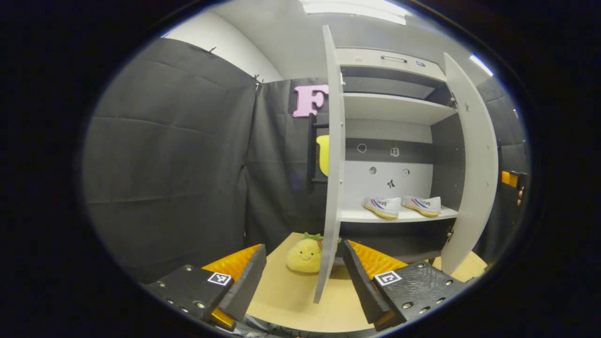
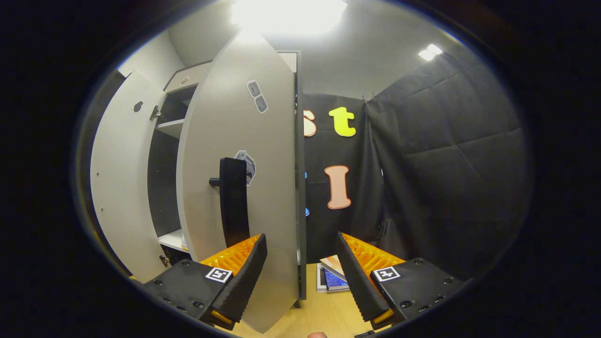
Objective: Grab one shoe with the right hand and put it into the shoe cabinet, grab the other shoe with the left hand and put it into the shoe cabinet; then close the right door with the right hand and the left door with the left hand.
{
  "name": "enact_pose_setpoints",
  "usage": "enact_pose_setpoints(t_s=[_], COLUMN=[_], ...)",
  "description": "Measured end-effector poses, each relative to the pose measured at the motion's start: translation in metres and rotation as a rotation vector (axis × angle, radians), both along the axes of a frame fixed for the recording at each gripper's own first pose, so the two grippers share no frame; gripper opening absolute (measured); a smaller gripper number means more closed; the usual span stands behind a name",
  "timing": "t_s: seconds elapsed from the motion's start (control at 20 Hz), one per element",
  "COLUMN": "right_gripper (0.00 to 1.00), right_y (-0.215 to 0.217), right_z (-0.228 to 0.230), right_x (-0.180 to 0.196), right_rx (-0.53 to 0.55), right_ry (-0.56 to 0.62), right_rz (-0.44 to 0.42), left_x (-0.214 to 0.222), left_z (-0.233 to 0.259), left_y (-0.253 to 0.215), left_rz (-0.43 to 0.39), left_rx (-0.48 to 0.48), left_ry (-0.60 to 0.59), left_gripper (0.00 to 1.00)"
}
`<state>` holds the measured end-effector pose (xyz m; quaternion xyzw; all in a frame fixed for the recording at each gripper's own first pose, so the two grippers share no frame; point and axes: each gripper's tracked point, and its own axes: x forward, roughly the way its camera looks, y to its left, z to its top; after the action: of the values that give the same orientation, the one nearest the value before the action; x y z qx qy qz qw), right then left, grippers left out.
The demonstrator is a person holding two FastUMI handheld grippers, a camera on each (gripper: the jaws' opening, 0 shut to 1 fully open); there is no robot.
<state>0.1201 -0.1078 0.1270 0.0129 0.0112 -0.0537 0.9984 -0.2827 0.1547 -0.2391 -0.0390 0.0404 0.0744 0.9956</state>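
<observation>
2 shoes (image 1: pixel 401 205) sat side by side on the cabinet (image 1: pixel 399 108) shelf. Left gripper (image 1: pixel 304 274) spread, empty, straddling left door (image 1: pixel 334 159) edge. Right gripper (image 2: pixel 300 267) spread around right door (image 2: pixel 244 188) edge.

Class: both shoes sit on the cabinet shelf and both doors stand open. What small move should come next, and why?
Probably push the right door shut with the right gripper. Both shoes already rest on the shelf, and this open gripper straddles the door's edge beside its black handle. The left door comes after.
</observation>
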Motion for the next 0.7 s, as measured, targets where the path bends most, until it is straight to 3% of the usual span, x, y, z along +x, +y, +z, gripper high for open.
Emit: enact_pose_setpoints(t_s=[0.1, 0.2, 0.25, 0.3, 0.35, 0.55, 0.6, 0.7], right_gripper=[0.93, 0.93, 0.93, 0.93, 0.93, 0.91, 0.96, 0.94], right_y=[0.008, 0.018, 0.024, 0.031, 0.038, 0.063, 0.067, 0.074], right_z=[-0.001, -0.002, -0.002, -0.001, -0.001, -0.002, -0.002, -0.004], right_x=[0.004, 0.009, 0.011, 0.015, 0.018, 0.031, 0.034, 0.037], right_rx=[0.009, 0.014, 0.015, 0.015, 0.016, 0.012, 0.006, 0.005], right_ry=[0.002, 0.002, 0.003, 0.003, 0.003, 0.0, -0.002, 0.001], right_rz=[0.018, 0.045, 0.059, 0.074, 0.091, 0.145, 0.15, 0.165], left_x=[-0.002, -0.003, -0.005, -0.005, -0.005, -0.006, -0.005, -0.003], left_z=[-0.001, -0.001, -0.002, -0.002, -0.003, -0.001, 0.001, 0.004], left_y=[0.002, 0.004, 0.005, 0.006, 0.008, 0.028, 0.03, 0.037], left_rz=[0.013, 0.027, 0.036, 0.042, 0.052, 0.078, 0.083, 0.094], left_rx=[0.0, -0.003, -0.003, -0.002, 0.0, -0.002, -0.001, 0.005], left_ry=[0.001, 0.003, 0.006, 0.008, 0.012, 0.01, 0.01, 0.007], left_gripper=[0.99, 0.93, 0.98, 0.94, 0.98, 0.94, 0.94, 0.94])
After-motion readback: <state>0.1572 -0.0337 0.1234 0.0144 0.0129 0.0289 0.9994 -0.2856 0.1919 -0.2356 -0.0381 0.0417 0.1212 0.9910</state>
